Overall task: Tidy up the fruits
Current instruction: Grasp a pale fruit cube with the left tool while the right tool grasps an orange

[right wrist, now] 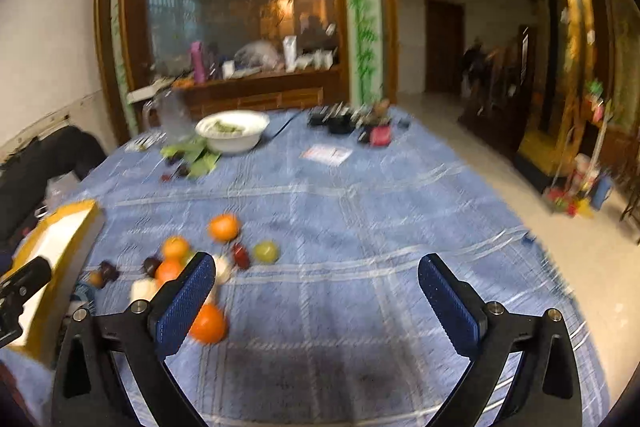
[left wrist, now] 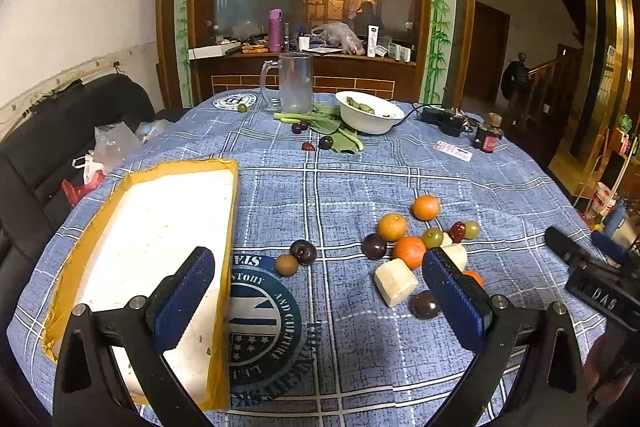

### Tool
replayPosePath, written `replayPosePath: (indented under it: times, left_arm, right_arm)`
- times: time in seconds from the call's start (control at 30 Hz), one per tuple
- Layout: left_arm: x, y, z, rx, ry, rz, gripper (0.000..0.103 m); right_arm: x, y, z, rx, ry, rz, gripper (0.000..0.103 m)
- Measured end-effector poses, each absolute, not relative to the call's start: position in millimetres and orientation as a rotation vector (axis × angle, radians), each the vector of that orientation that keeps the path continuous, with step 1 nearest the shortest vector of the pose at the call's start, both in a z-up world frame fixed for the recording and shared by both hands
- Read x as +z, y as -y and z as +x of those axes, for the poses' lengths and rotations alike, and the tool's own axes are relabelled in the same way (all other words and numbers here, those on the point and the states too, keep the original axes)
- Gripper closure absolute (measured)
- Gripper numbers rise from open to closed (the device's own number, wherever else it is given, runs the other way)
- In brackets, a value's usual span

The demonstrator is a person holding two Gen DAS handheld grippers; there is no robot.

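Observation:
A shallow white foam tray with yellow taped rim (left wrist: 230, 227) lies on the left of the blue checked tablecloth. Right of it sits a loose cluster of fruit: oranges (left wrist: 426, 207), dark plums (left wrist: 374, 245), green grapes (left wrist: 432, 237), a brown kiwi-like fruit (left wrist: 286, 265) and white chunks (left wrist: 396, 281). My left gripper (left wrist: 318, 301) hangs open above the cloth between tray and cluster, holding nothing. In the blurred right wrist view my right gripper (right wrist: 316, 301) is open and empty, with an orange (right wrist: 208, 323) beside its left finger and the fruit cluster (right wrist: 172, 267) beyond.
At the far side stand a glass mug (left wrist: 294, 81), a white bowl of greens (left wrist: 368, 113), leafy vegetables with several small dark fruits (left wrist: 326, 142), a power strip (left wrist: 442, 119) and a small bottle (left wrist: 489, 137). A black sofa (left wrist: 48, 147) with plastic bags is left of the table.

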State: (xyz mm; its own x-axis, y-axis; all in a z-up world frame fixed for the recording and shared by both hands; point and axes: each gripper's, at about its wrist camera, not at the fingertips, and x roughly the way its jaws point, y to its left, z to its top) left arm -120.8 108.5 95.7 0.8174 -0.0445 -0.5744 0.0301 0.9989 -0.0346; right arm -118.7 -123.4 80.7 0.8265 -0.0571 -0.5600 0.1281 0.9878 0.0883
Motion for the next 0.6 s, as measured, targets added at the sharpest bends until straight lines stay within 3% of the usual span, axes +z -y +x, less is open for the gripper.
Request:
replayPosePath:
  times: [0.6]
  left_arm:
    - [83.2,-110.7,-109.7,-0.064,-0.672,-0.044,0.0]
  right_arm:
    - [60.2,110.8,-111.2,0.019,-0.69,0.163,0.001]
